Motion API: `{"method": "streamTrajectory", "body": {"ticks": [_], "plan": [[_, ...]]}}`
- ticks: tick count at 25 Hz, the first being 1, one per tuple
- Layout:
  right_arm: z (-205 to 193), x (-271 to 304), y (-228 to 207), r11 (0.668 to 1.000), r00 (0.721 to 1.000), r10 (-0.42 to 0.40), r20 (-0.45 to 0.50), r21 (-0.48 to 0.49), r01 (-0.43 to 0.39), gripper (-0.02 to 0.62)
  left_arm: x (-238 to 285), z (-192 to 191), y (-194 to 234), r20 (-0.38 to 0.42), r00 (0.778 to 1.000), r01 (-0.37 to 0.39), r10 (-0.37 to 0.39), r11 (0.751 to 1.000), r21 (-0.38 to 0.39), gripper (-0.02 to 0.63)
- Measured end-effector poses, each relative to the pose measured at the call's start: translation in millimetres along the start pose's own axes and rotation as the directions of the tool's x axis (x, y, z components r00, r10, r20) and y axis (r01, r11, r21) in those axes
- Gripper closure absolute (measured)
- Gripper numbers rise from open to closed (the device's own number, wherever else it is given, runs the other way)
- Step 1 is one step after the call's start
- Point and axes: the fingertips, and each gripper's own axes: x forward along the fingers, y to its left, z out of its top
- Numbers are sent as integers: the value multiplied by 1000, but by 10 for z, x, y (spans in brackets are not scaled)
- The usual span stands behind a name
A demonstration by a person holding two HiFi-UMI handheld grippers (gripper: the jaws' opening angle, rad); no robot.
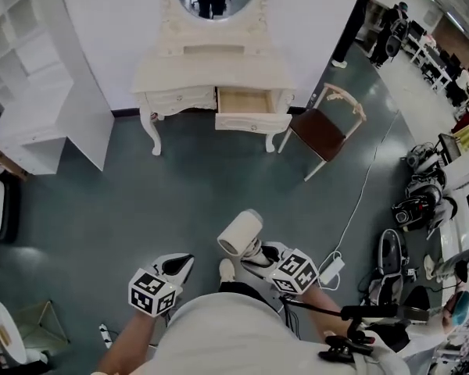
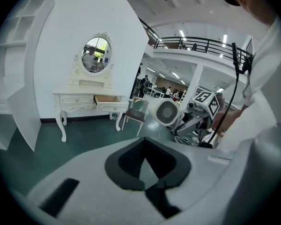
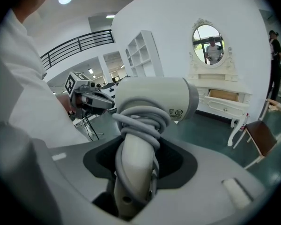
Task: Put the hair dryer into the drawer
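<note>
A cream hair dryer [image 1: 241, 233] has its cord wound round the handle, and my right gripper [image 1: 254, 250] is shut on that handle. The right gripper view shows the hair dryer's barrel [image 3: 152, 97] above the gripped handle, between the jaws of the right gripper [image 3: 138, 153]. My left gripper [image 1: 181, 264] hangs beside it to the left, shut and holding nothing. The left gripper view shows the hair dryer's grille [image 2: 167, 112] off to the right. Across the floor, the white dressing table's [image 1: 211, 73] right drawer [image 1: 245, 102] stands pulled out and looks bare inside; the open drawer [image 2: 107, 99] shows again from the side.
A brown-seated chair [image 1: 320, 131] stands just right of the table. A white shelf unit [image 1: 31, 76] fills the left wall. A power strip and cable [image 1: 331, 270] lie on the green floor by my right side, with vacuum cleaners [image 1: 414, 205] beyond.
</note>
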Motion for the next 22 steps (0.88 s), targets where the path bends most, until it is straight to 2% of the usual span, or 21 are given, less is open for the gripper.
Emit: {"method": "streamTrajectory", "body": {"ticks": [5, 8, 12, 17, 22], "plan": [[229, 20, -556, 1000, 1000, 12, 10, -21, -12, 383, 450, 500, 171, 5, 1000, -15, 15, 1000, 14, 604], [292, 61, -888, 999, 1000, 9, -14, -40, -10, 383, 706, 712, 265, 1, 1000, -9, 9, 1000, 12, 604], [363, 96, -1196, 1000, 1000, 3, -18, -15, -3, 383, 893, 905, 418, -7, 1000, -2, 2, 1000, 16, 605], [554, 261, -1507, 1000, 1000, -18, -20, 6, 18, 383, 1033, 1084, 828, -7, 1000, 3, -3, 1000, -4, 604], [945, 589, -1951, 997, 997, -66, -36, 38, 67, 383, 1336, 1451, 1559, -4, 998, 57, -57, 998, 1, 605]]}}
